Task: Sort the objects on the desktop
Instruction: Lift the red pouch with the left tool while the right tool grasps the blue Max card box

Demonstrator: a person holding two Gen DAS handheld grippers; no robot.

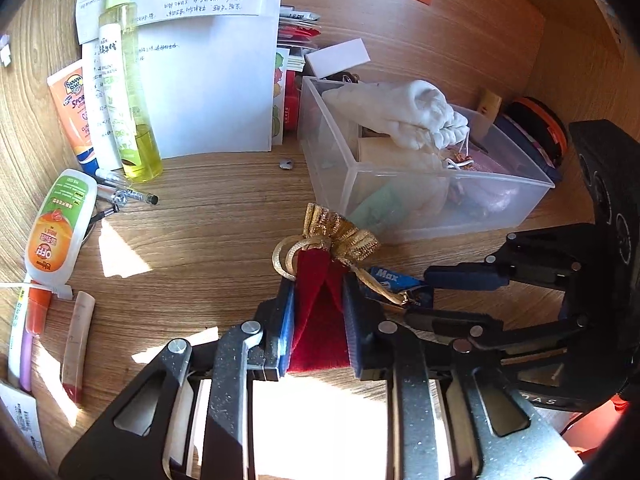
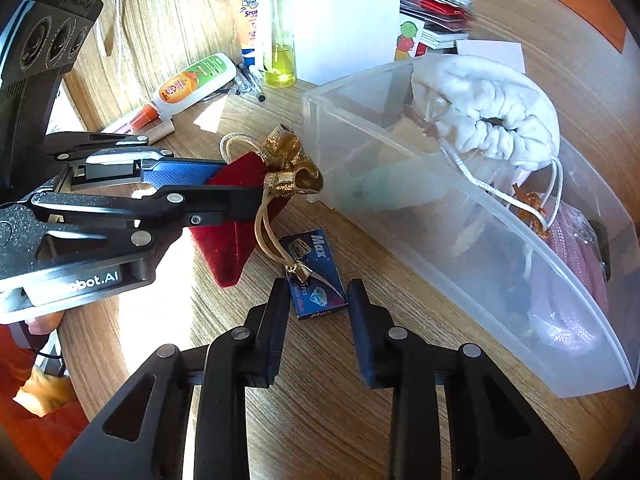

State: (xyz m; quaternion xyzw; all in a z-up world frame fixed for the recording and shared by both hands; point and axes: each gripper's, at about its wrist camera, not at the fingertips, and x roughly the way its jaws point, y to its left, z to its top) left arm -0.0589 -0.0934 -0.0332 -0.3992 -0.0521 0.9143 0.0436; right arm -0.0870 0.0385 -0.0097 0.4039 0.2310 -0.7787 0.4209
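My left gripper (image 1: 319, 300) is shut on a red velvet pouch (image 1: 318, 320) with a gold frill and cord, holding it just above the wooden desk. In the right wrist view the same gripper (image 2: 240, 188) comes in from the left with the pouch (image 2: 228, 248) hanging from it. A small blue "Max" box (image 2: 314, 276) lies flat on the desk under the pouch's gold cord. My right gripper (image 2: 318, 292) has its pads against the near end of that box. The left wrist view shows the right gripper (image 1: 418, 298) at the box (image 1: 394, 280). Just behind stands a clear plastic bin (image 2: 440, 240).
The bin (image 1: 440, 200) holds a white drawstring bag (image 1: 416, 112) and pink items. To the left lie an orange-labelled OFF bottle (image 1: 56, 232), a yellow spray bottle (image 1: 128, 92), a sunscreen tube (image 1: 74, 112), pens (image 1: 124, 196) and papers (image 1: 208, 92).
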